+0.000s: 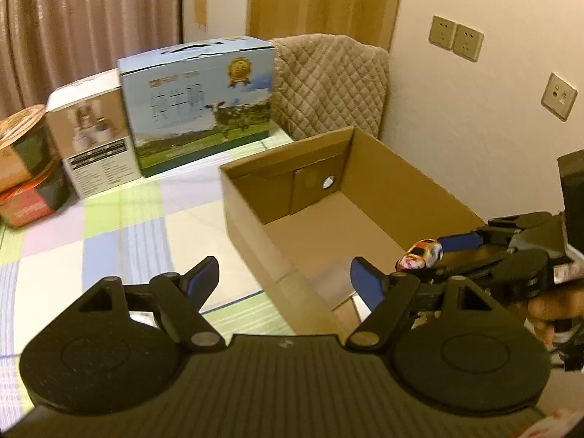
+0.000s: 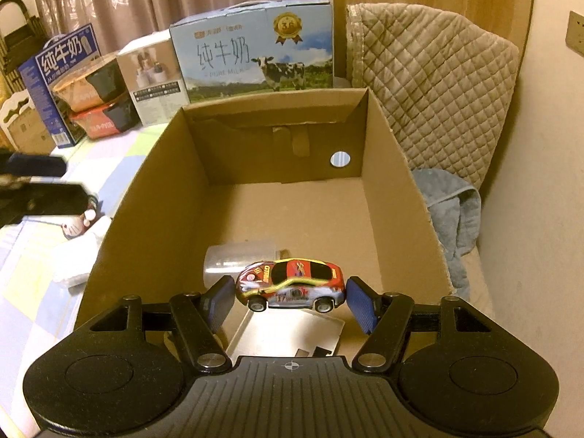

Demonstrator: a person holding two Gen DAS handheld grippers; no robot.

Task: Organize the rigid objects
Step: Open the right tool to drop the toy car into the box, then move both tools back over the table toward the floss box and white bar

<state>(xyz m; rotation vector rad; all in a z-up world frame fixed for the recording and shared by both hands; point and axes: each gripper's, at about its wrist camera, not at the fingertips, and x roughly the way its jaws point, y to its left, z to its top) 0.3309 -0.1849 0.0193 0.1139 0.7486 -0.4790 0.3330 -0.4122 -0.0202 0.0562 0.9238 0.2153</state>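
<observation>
Our right gripper (image 2: 290, 297) clamps the toy car (image 2: 290, 284) end to end over the cardboard box (image 2: 398, 168) — our left gripper (image 1: 284, 281) gapes empty; released here, it could roll onto the plastic cup (image 2: 233, 259).

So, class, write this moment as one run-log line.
right gripper: shut on toy car, above cardboard box | left gripper: open, nothing between | in box: clear cup

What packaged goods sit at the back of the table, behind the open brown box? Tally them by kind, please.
Blue milk cartons: 2
White box: 1
Round tubs, stacked: 2
Total: 5
</observation>
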